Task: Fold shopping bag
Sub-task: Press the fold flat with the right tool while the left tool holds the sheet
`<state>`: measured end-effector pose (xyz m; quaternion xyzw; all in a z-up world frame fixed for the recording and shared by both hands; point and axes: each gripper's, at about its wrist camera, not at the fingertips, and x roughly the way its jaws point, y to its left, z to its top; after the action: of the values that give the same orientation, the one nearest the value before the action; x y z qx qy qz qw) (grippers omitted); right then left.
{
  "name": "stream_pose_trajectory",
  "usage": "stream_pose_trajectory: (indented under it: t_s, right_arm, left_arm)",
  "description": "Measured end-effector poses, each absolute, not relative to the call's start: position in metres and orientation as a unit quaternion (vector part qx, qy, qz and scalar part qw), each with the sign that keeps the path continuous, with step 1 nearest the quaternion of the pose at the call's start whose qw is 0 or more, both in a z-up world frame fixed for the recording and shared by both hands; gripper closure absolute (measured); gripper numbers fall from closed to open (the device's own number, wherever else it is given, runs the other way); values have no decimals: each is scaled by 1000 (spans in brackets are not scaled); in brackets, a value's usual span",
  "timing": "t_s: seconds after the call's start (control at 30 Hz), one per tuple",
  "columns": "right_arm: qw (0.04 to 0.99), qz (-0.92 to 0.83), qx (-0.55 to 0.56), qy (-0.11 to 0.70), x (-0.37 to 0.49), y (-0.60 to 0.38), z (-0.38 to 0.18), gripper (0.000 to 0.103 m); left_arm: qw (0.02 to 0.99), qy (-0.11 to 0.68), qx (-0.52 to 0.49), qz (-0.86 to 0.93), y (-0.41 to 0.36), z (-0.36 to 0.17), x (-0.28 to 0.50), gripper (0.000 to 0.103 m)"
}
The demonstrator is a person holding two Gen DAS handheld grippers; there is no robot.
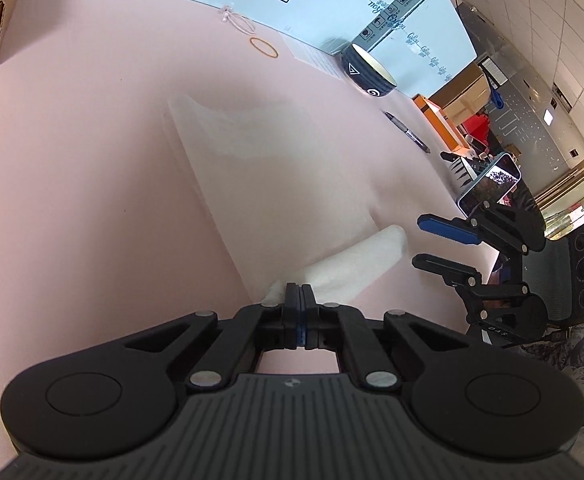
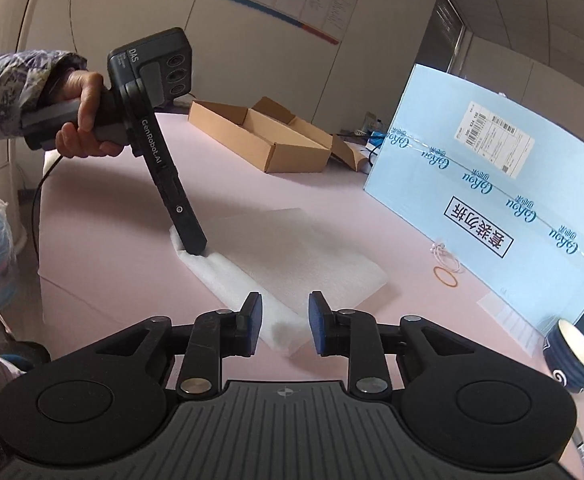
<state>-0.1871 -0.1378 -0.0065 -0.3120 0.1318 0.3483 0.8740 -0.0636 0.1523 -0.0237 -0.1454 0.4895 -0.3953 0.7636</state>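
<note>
A white, thin shopping bag (image 2: 292, 256) lies flattened on the pink table (image 2: 111, 264), with a rolled or folded strip along its near edge (image 1: 356, 264). My left gripper (image 1: 300, 294) is shut on one end of that strip; in the right wrist view the left gripper (image 2: 195, 250) points steeply down onto the bag's far left corner, held by a person's hand (image 2: 81, 120). My right gripper (image 2: 283, 320) stands open just above the strip's other end, nothing between its blue pads (image 2: 253, 316). In the left wrist view the right gripper (image 1: 432, 244) hovers open beside the bag's end.
A large light-blue carton (image 2: 492, 200) stands along the table's back. A dark blue cup (image 2: 572, 356), a rubber band (image 2: 446, 274), a string (image 2: 444, 254), a paper slip (image 2: 508, 316), a pen (image 1: 408, 132) and an open cardboard box (image 2: 267, 140) lie around the bag.
</note>
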Motion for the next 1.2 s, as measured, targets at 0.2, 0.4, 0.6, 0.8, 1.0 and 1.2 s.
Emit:
stream_pose_trajectory:
  t_s: [0.2,0.4,0.6,0.8,1.0,1.2]
  right_arm:
    - [838,335,-420,99,-201,-134,-19,73]
    - [805,338,-480,85,-205,-129,-31,68]
    - [789,341,-505,81,-204,-124,-37,63]
    - [770,346,-531,75,-202,-119,-40,61]
    - [738,343,-579,51,-189,-106,-48,60]
    - [714,343,-609,39,-184,-98,-50,60]
  left_arm:
    - [761,492,-147,-396,152,-24,-62,101]
    - [759,494,-149,-397,152,-24,-60,101]
    - [758,495,-154,-395,152,-25,-60,101]
    - [751,501,-161,-399,153,-26,-57,101]
    - [745,504,-164,-404,157,-26,-56,101]
    - [744,504,-160,-409,158,-27,-55,101]
